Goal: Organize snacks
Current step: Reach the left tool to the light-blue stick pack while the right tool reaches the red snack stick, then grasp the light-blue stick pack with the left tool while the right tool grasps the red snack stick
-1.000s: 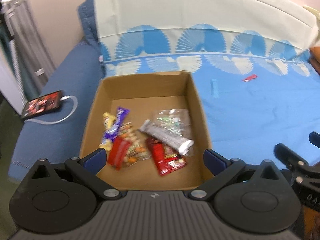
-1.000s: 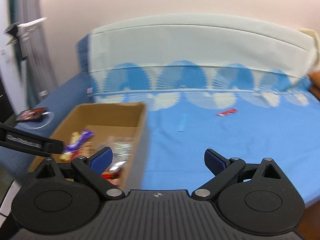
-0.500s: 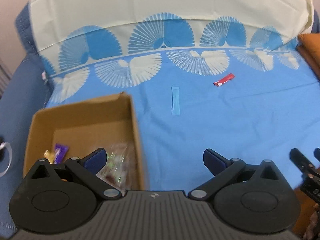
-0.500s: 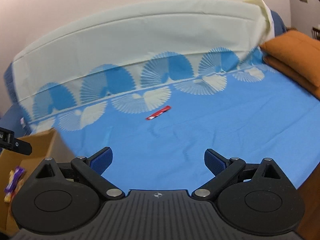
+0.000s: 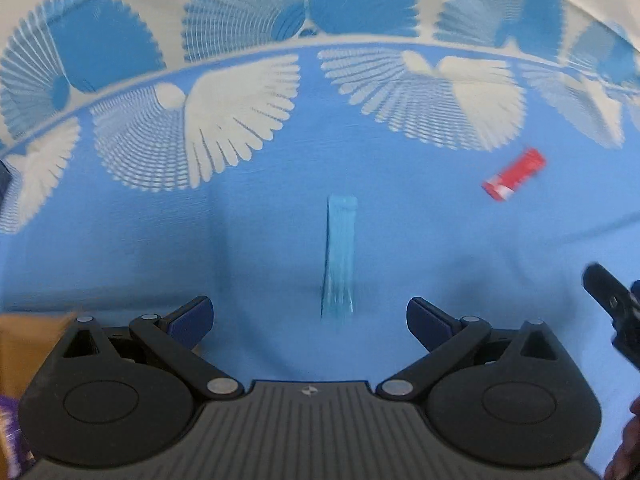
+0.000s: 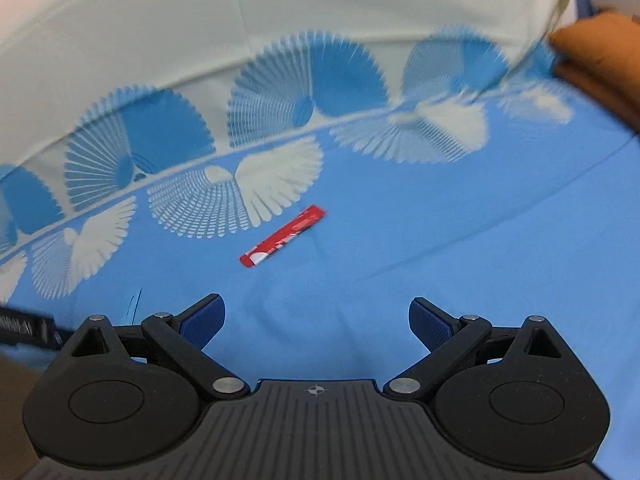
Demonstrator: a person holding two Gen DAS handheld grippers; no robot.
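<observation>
bedsheet: blue cotton sheet with white and blue fan-shaped prints [image 5: 400, 220] is covering the whole surface, cream band running along the far edge; same sheet [image 6: 440, 240] is filling the right wrist view, a few creases showing
pillow: orange fabric cushion [image 6: 600, 52] is sitting at the far right corner, touching the sheet edge, blurred
box: brown cardboard box corner [image 5: 28, 340] is showing at lower left in the left wrist view, partly hidden behind the gripper body; a purple wrapper [image 5: 10, 432] is peeking out at the frame edge, can't tell if it is in the box
left gripper: black two-finger gripper with blue pads [image 5: 310, 314] is hovering over the sheet, jaws spread wide, nothing between them; its black finger [image 6: 24, 326] is poking into the right wrist view at far left
right gripper: black two-finger gripper with blue pads [image 6: 316, 316] is hovering over the sheet, jaws spread wide, gripping nothing; its tip [image 5: 612, 304] is showing at the right edge of the left wrist view
blue snack: long light-blue stick sachet [image 5: 340, 256] is lying flat on the sheet, pointing away from the camera, near end sitting between and just ahead of the left pads, not touching them; motion-blurred
red snack: thin red stick packet with white print [image 6: 282, 236] is lying flat at a diagonal on the sheet, ahead of the right gripper and apart from it; in the left wrist view it [image 5: 514, 174] is lying well right of the blue sachet
</observation>
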